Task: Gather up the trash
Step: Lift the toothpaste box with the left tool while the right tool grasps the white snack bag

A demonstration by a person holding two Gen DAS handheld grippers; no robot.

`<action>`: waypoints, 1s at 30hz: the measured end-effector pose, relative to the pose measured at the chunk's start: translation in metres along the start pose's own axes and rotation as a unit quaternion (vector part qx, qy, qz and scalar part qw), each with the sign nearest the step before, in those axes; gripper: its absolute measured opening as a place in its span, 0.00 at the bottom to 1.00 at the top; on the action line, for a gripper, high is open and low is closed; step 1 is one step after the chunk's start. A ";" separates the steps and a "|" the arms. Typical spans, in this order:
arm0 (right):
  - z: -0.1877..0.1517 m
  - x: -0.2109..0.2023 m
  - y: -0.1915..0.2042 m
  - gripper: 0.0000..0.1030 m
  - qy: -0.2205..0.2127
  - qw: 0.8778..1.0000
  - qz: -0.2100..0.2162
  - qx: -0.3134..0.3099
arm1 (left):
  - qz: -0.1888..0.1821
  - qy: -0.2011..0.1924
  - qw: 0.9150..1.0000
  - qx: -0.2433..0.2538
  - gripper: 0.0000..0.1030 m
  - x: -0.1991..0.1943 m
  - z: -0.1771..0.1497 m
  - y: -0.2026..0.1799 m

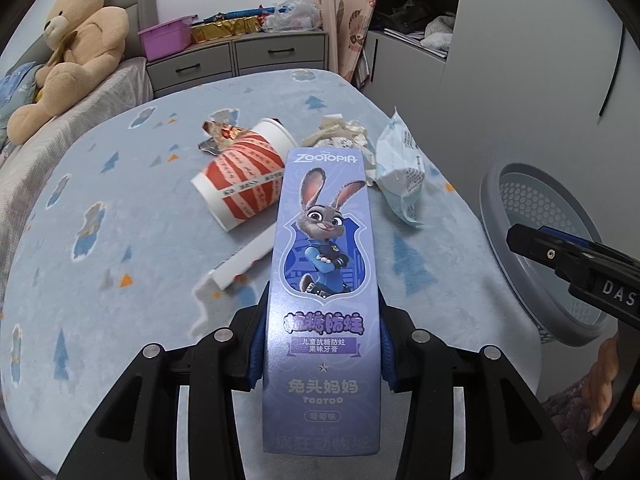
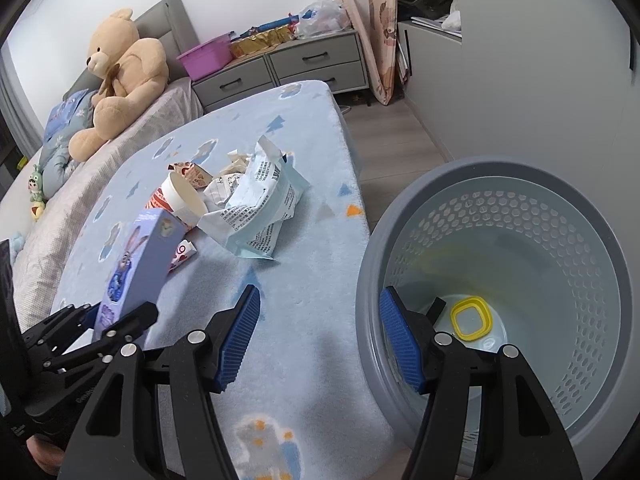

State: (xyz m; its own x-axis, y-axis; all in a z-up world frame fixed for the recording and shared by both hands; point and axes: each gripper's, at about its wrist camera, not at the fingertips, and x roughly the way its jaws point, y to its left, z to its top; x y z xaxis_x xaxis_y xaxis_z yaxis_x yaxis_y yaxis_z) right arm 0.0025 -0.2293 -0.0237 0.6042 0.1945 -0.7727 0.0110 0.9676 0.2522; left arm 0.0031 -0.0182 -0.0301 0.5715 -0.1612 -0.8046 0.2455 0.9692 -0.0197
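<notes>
Left tongs (image 1: 322,344): I clamp the box (image 1: 320,280), lifted off the bed (image 1: 120,280).
Right tongs (image 2: 320,344): agape, empty, by the bin (image 2: 372,240).
Technique: I should carry the box level over the rim, then release.
Remaining: cup (image 1: 244,184), wrappers (image 1: 400,168).
</notes>
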 end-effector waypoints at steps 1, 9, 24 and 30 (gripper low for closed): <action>0.000 0.001 0.000 0.59 0.001 1.000 -0.001 0.000 | 0.000 -0.003 1.000 -0.004 0.42 -0.003 -0.001 0.003; -0.003 0.005 0.010 0.59 0.003 1.000 -0.007 -0.008 | 0.007 -0.022 0.999 -0.029 0.42 -0.022 0.001 0.023; -0.002 0.013 0.020 0.59 0.006 1.000 -0.011 -0.014 | 0.018 -0.032 0.998 -0.055 0.42 -0.025 0.007 0.047; 0.000 0.018 0.024 0.59 0.009 1.000 -0.009 -0.014 | 0.022 -0.030 0.997 -0.065 0.42 -0.021 0.010 0.055</action>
State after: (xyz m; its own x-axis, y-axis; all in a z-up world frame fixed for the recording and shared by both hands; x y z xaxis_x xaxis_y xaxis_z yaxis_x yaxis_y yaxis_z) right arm 0.0138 -0.2028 -0.0318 0.5900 0.1798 -0.7871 -0.0011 0.9751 0.2219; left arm 0.0121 0.0368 -0.0082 0.6268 -0.1253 -0.7691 0.1173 0.9909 -0.0659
